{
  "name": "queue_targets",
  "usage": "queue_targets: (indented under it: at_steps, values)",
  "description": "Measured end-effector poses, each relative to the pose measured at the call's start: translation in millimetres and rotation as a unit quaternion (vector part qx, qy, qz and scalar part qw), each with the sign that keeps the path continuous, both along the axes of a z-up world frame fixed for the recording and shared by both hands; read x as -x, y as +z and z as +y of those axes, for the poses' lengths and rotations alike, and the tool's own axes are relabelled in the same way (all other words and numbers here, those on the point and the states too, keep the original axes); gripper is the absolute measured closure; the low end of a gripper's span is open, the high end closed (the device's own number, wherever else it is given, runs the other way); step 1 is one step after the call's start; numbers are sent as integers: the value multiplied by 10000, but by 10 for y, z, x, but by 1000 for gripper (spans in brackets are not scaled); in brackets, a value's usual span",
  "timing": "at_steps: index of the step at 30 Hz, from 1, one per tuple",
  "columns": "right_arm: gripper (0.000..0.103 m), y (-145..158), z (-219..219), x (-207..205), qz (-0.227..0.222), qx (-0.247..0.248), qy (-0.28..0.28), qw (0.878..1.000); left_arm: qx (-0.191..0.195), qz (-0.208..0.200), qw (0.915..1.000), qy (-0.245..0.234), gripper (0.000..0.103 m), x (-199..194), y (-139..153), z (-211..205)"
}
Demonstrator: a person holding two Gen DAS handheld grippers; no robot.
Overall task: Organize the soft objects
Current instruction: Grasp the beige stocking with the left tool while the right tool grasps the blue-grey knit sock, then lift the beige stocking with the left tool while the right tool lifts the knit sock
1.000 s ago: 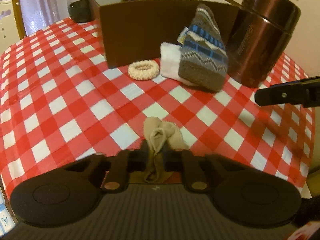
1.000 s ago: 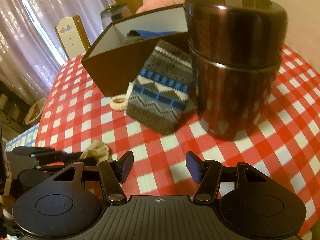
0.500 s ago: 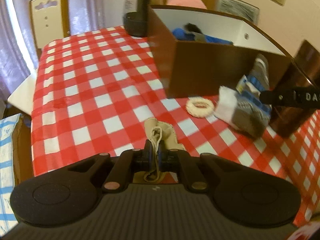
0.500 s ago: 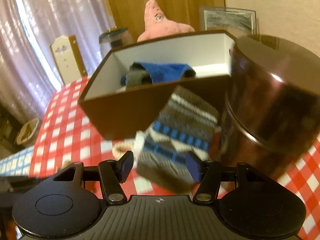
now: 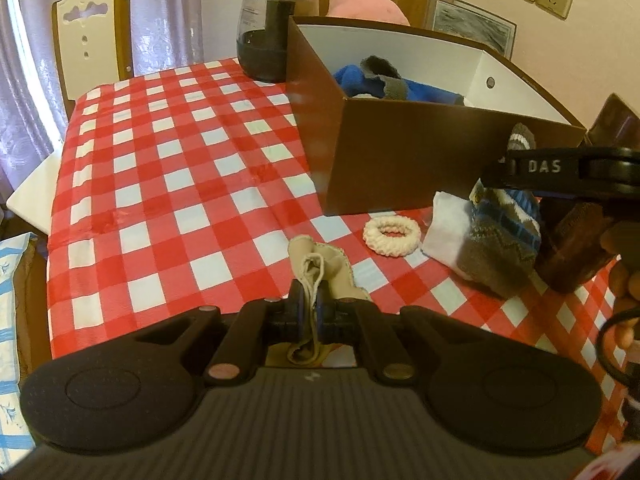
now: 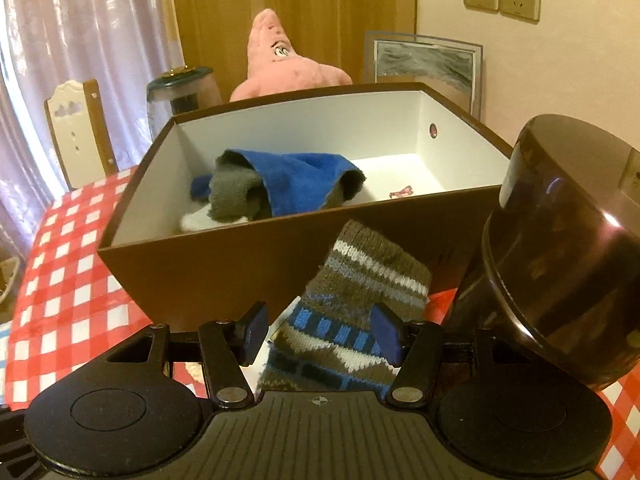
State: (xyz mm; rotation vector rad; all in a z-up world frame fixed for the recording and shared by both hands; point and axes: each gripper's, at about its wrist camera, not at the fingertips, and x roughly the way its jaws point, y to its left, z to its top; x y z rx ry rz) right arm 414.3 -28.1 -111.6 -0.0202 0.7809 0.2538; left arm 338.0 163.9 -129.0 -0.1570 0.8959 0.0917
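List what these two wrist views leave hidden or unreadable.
- Patterned knit sock, right wrist view: its lower end is cut off behind the right gripper body.
- White cloth, left wrist view: partly covered by the sock, so its extent is unknown.
- Brown box, left wrist view: the near wall hides most of the floor.
- Beige cloth: its tail disappears under the left gripper.

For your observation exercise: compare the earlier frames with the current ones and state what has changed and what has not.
The right gripper has advanced to the patterned knit sock, which now lies between its open jaws, not gripped. The left gripper stays shut on the beige cloth and has swung to face the brown box. The scrunchie, white cloth and brown canister have not moved.
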Motion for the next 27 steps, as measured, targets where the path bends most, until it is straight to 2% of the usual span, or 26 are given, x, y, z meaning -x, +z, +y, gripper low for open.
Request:
queue_targets:
  at_steps: [2,3,5,6,10,19,24,27]
  values:
    - [67,-40,-6,2,-15,96,33,9999,5,17,10000,-16,98,7,-11,-5]
    - [72,-65,-12,1,8,114,72,9999,11,28,10000,-20,98,6,-18,0]
    - [91,-98,-44,13,47,89,164,9998,26,48,10000,-12,98,16,-29,0]
    - [93,-102,-59,25,67,56,222,9997,33,54,10000,-11,98,21,-31,2]
    - [98,-53,-162,176,-6,-66,579,9983,32,49,10000,-33,98,58,-24,-10]
    - [99,296,-630,650,-76,-792,1390,9871,59,63,10000,-21,98,223,5,-16]
    - [99,312,-857,771,578,-907,1637,9806,99,97,9999,22,98,355,35,5]
    - [98,160,-973,755,1095,-775,1429,9806,112,133,9998,44,98,432,46,15]
